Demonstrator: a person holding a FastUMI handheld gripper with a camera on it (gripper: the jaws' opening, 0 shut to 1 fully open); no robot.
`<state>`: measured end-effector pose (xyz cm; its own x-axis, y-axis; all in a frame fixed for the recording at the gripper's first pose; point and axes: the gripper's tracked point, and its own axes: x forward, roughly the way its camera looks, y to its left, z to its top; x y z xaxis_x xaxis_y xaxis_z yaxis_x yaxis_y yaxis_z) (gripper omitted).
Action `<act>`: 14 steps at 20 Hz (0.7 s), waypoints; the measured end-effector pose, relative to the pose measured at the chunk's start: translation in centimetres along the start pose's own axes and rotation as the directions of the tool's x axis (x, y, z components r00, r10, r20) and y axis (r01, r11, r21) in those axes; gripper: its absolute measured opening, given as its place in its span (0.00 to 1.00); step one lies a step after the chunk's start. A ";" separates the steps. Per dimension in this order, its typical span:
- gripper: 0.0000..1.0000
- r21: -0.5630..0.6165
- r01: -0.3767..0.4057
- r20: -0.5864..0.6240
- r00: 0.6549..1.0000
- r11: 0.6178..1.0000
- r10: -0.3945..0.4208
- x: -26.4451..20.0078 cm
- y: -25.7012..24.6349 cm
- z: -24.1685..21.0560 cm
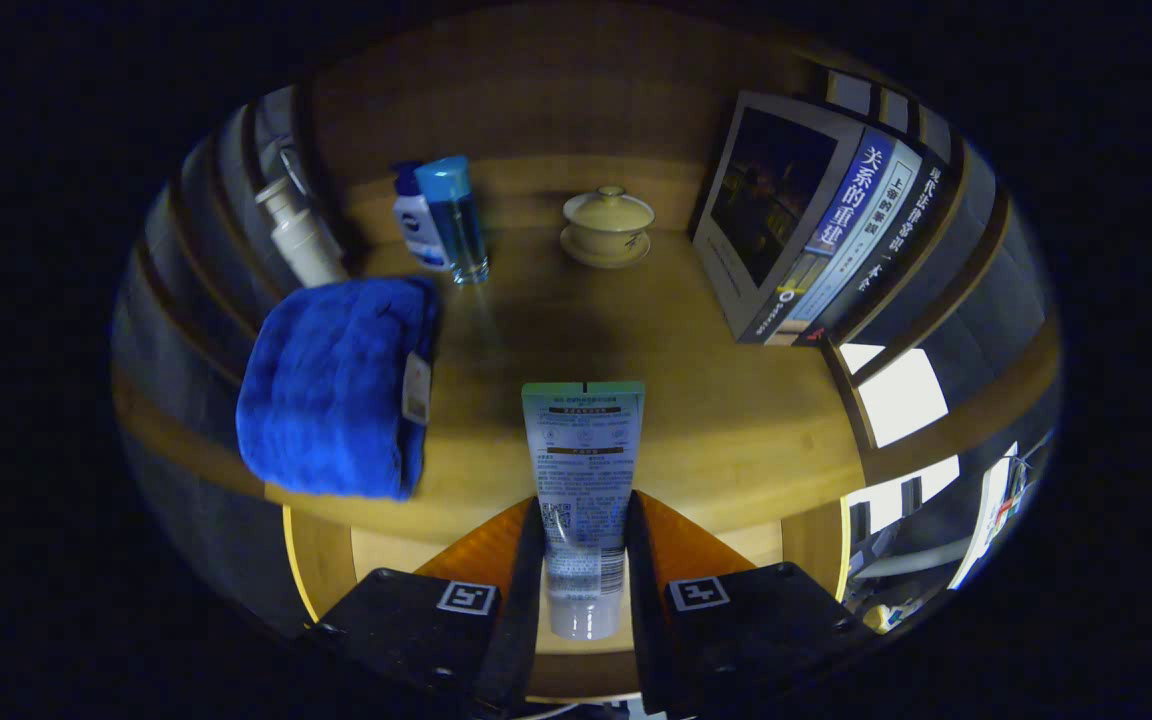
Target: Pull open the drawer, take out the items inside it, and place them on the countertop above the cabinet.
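Observation:
My gripper (584,520) is shut on a pale squeeze tube (583,470), both fingers pressing its sides near the cap end. The tube's flat crimped end points forward and hovers over the front part of the wooden countertop (716,400). A folded blue towel (336,385) lies on the countertop left of the tube, overhanging the front edge a little. Below my fingers a lighter wooden drawer front or edge (376,560) shows, its inside hidden.
At the back of the countertop stand a blue-capped clear bottle (456,215), a white and blue bottle (414,225), a white pump bottle (298,238) and a lidded ceramic cup on a saucer (607,225). Leaning books (816,230) fill the right side.

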<state>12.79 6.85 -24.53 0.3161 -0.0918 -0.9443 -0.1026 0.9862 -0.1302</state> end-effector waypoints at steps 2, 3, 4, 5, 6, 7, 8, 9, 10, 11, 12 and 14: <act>0.49 0.013 0.013 0.003 1.000 1.000 -0.013 1.7 -0.1 0.9; 0.49 0.016 0.012 -0.005 1.000 1.000 -0.012 2.4 0.1 1.1; 0.49 0.017 0.005 -0.014 1.000 1.000 -0.005 2.9 0.3 0.9; 0.53 0.017 -0.004 -0.020 1.000 1.000 0.004 3.2 0.6 0.8; 0.56 0.021 -0.008 -0.018 1.000 1.000 0.008 3.2 0.8 0.7; 0.60 0.020 -0.022 0.004 1.000 1.000 0.022 3.0 1.3 1.2; 0.63 0.014 -0.020 0.033 0.999 1.000 0.020 2.7 1.4 1.5; 0.71 0.011 -0.022 0.062 0.998 1.000 0.021 2.1 1.5 1.7; 0.78 0.007 -0.035 0.097 0.995 0.999 0.034 1.4 1.7 2.0; 0.86 0.002 -0.034 0.137 0.990 0.999 0.033 0.5 1.7 2.2; 0.93 -0.005 -0.036 0.171 0.985 0.999 0.036 -0.6 1.5 2.3; 1.00 -0.016 -0.041 0.238 0.970 0.999 0.044 -2.9 1.4 2.1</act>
<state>13.75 8.77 -21.32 0.5264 -0.0127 -0.8502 -0.1310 0.9867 -0.0958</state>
